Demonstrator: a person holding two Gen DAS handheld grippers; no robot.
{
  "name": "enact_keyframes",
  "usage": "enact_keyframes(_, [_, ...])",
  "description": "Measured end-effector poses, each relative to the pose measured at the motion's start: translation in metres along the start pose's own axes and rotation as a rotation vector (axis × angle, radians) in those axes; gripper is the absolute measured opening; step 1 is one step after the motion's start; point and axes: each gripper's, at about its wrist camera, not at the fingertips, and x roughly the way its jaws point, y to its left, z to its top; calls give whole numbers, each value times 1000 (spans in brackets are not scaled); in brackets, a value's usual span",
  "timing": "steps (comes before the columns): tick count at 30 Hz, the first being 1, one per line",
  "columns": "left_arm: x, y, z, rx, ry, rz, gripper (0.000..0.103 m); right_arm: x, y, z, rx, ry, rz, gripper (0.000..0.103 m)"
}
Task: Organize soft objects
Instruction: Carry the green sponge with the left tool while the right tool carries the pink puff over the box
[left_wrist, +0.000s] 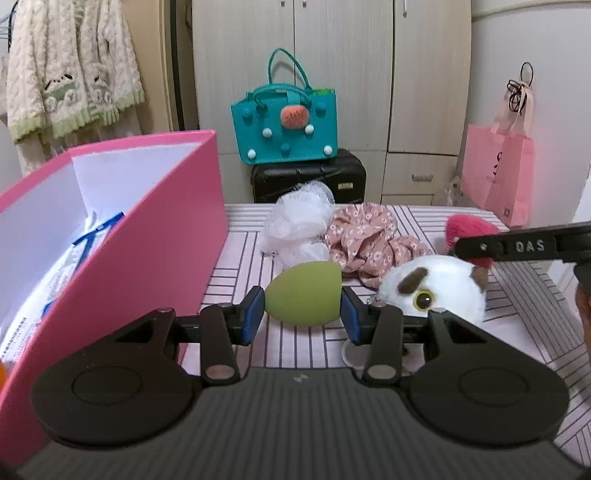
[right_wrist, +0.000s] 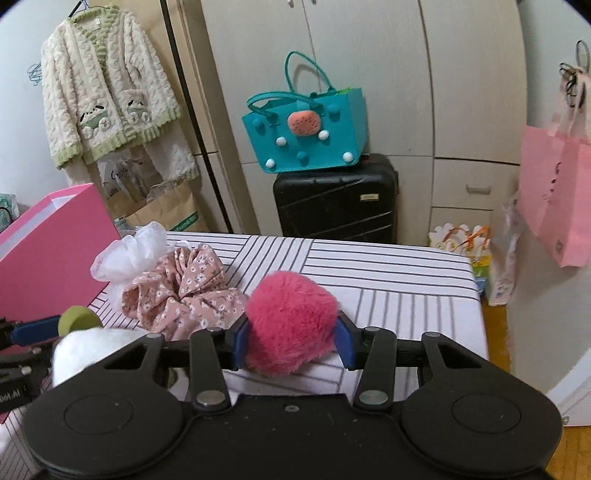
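A green egg-shaped sponge (left_wrist: 303, 298) sits between the blue pads of my left gripper (left_wrist: 303, 314), which is shut on it low over the striped cloth (left_wrist: 295, 347). My right gripper (right_wrist: 291, 341) is shut on a fluffy pink pompom (right_wrist: 291, 317). In the left wrist view its black finger (left_wrist: 517, 245) reaches in from the right, with the pompom (left_wrist: 469, 225) behind it. A white plush with brown ears (left_wrist: 436, 291) lies right of the sponge. Behind them lie a floral pink scrunchie (left_wrist: 369, 240) and a white mesh puff (left_wrist: 299, 221). The open pink box (left_wrist: 173, 236) stands at the left.
Inside the box lies a packet with a blue ribbon (left_wrist: 98, 232). Beyond the table's far edge a teal felt bag (right_wrist: 306, 129) sits on a black suitcase (right_wrist: 336, 199). A pink paper bag (right_wrist: 557, 199) hangs at the right. The table's right edge (right_wrist: 476, 288) drops to the floor.
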Motion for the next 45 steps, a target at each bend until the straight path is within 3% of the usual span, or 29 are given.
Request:
enact_keyframes(8, [-26, 4, -1, -12, 28, -68, 43, -51, 12, -25, -48, -45, -85, 52])
enact_keyframes(15, [-53, 6, -8, 10, 23, -127, 43, -92, 27, -48, -30, -68, -83, 52])
enact_keyframes(22, [-79, 14, -20, 18, 70, -204, 43, -119, 51, -72, -13, -40, -43, 52])
enact_keyframes(40, [-143, 60, -33, 62, 177, -363, 43, -157, 112, -92, 20, 121, 197, 52])
enact_keyframes(45, [-161, 83, -34, 58, 174, -331, 43, -164, 132, -86, -11, 169, 261, 52])
